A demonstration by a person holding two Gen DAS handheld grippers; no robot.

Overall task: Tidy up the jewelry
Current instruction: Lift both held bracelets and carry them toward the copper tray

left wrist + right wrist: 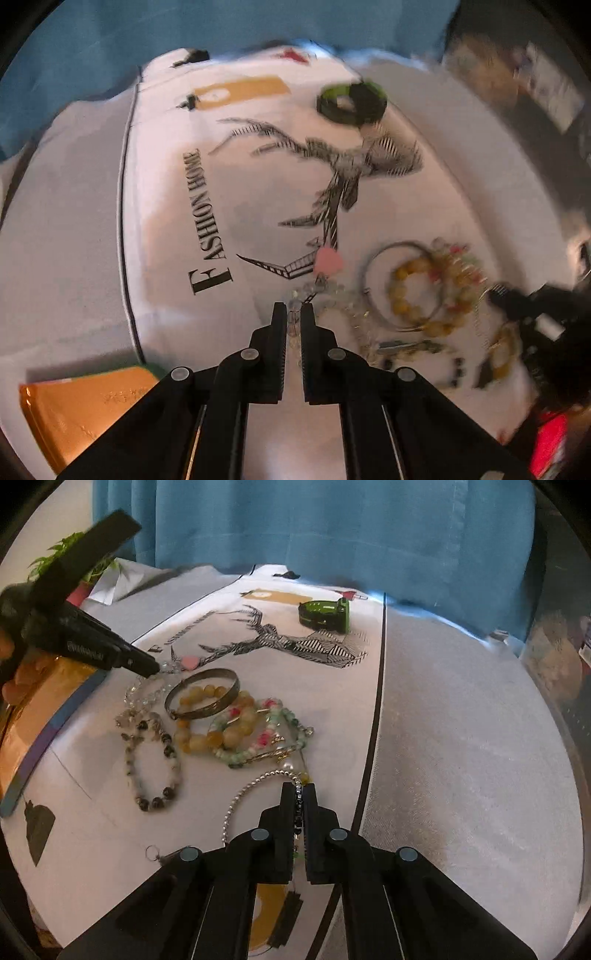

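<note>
Several bracelets lie in a pile on a white printed cloth (332, 686). My left gripper (293, 308) is shut on a clear bead bracelet (295, 325) just below its pink heart charm (327, 260). In the right wrist view the same gripper (153, 668) comes in from the upper left. My right gripper (302, 788) is shut on a dark bead bracelet (298, 812), beside a silver bead bangle (240, 797). Between the grippers lie a metal bangle (201, 692), a yellow bead bracelet (207, 738), a green-and-pink bracelet (273, 734) and a grey speckled bracelet (155, 764).
A green box (325, 614) sits on the far part of the cloth. An orange box (85, 402) with a blue edge lies left of the pile. A blue curtain (332, 528) hangs behind, and a potted plant (74, 557) stands at the far left.
</note>
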